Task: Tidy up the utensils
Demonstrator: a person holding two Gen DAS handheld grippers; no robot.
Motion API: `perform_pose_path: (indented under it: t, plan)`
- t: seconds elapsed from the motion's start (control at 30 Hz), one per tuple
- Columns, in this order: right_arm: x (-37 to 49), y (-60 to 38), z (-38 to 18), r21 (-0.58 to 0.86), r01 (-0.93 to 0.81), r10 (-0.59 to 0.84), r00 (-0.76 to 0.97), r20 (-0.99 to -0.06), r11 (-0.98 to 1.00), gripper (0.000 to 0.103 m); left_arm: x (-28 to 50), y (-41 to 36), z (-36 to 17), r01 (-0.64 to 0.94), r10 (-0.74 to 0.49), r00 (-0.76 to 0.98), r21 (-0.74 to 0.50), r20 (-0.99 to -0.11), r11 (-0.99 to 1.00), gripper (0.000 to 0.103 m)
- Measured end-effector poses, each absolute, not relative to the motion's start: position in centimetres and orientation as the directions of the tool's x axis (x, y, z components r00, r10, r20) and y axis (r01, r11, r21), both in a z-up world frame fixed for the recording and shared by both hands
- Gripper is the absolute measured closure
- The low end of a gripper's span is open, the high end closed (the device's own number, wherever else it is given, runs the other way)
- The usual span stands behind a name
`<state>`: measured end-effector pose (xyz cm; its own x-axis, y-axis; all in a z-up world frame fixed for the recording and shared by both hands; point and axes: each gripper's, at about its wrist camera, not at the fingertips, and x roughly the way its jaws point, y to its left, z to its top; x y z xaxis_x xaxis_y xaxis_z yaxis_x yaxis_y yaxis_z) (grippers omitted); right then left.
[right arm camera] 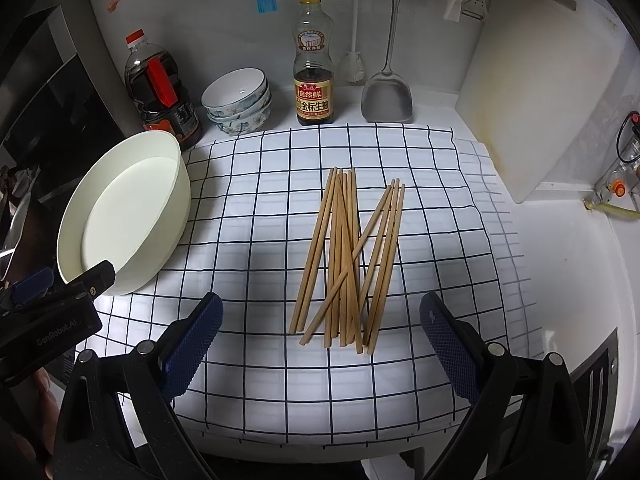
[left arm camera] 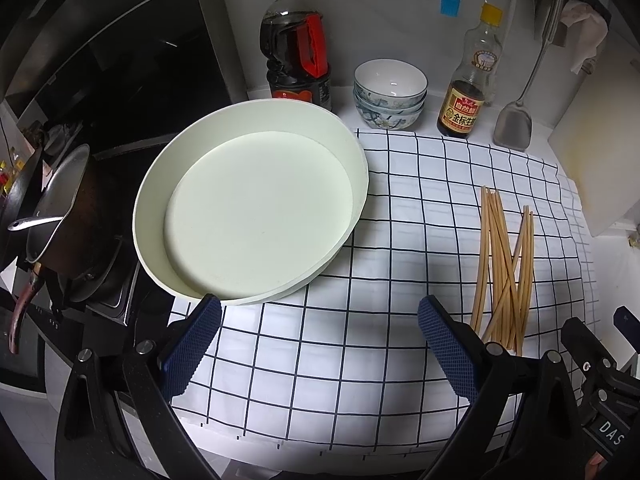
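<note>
loose chopsticks (right arm camera: pixel 348 260) lie on the checked cloth (right arm camera: pixel 256 216) over the tabletop, directly ahead of the right hand-held gripper (right arm camera: pixel 320 340), long axes running roughly away from it, several crossing near the middle. right jaws spread wide, grasping nothing. left hand-held gripper (left arm camera: pixel 320 344) likewise released and empty, facing the round white tray (left arm camera: pixel 152 200); from it the chopsticks (left arm camera: pixel 504 268) lie off to the right. the right hand is judged nearer; a pinch across the sticks' width would probably suit, near ends being closest.
</note>
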<state>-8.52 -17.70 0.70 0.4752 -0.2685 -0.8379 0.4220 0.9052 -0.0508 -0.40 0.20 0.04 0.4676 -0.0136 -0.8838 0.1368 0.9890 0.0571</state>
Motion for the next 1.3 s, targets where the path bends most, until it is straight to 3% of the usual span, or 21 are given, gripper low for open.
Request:
perform_pose_path:
  t: [1.3]
  plan:
    - [-8.72, -17.78, 0.58, -0.041, 0.42, -0.26, 0.478, -0.839, 0.906, 0.009, -0.44, 0.23, 0.0, 0.137, -0.014, 0.468, 0.057, -0.884, 0.989, 0.006]
